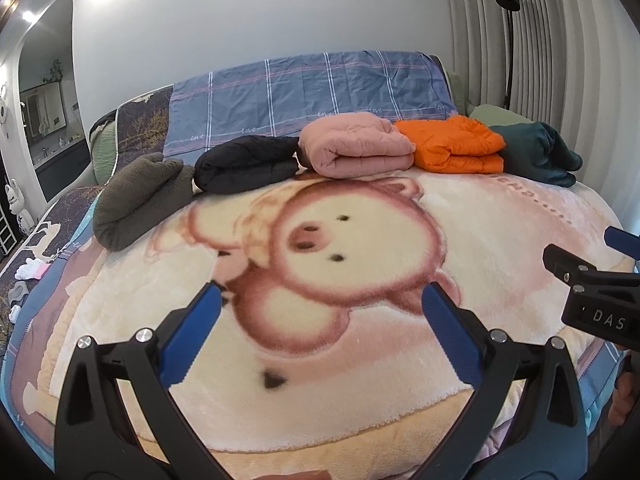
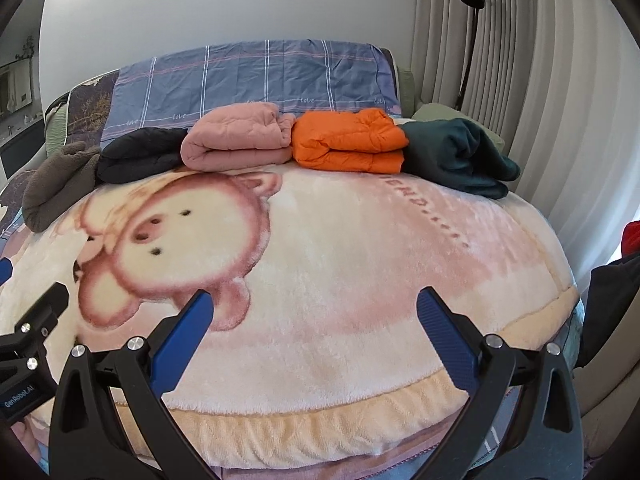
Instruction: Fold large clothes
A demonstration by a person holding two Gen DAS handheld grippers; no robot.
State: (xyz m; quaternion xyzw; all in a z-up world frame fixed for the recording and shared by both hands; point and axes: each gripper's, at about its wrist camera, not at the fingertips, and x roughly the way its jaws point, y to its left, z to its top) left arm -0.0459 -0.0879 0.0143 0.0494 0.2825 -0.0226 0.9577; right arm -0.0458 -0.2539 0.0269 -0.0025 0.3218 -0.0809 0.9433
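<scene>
Several folded garments lie in a row at the far side of the bed: a grey fleece (image 1: 140, 200) (image 2: 60, 184), a black one (image 1: 248, 162) (image 2: 140, 154), a pink quilted one (image 1: 356, 144) (image 2: 236, 136), an orange puffer (image 1: 456, 144) (image 2: 348, 140) and a dark teal one (image 1: 540, 152) (image 2: 460, 156). My left gripper (image 1: 322, 292) is open and empty above the near part of the pig-print blanket (image 1: 360, 240). My right gripper (image 2: 314, 300) is open and empty beside it, also above the blanket (image 2: 340, 260); it shows at the right edge of the left wrist view (image 1: 600, 280).
A blue plaid pillow cover (image 1: 312, 88) (image 2: 256, 76) stands against the wall behind the row. A floor lamp (image 1: 509, 40) (image 2: 472, 32) and curtains are at the right. Dark and red cloth (image 2: 612, 292) lies off the bed's right edge. Small items lie at left (image 1: 28, 272).
</scene>
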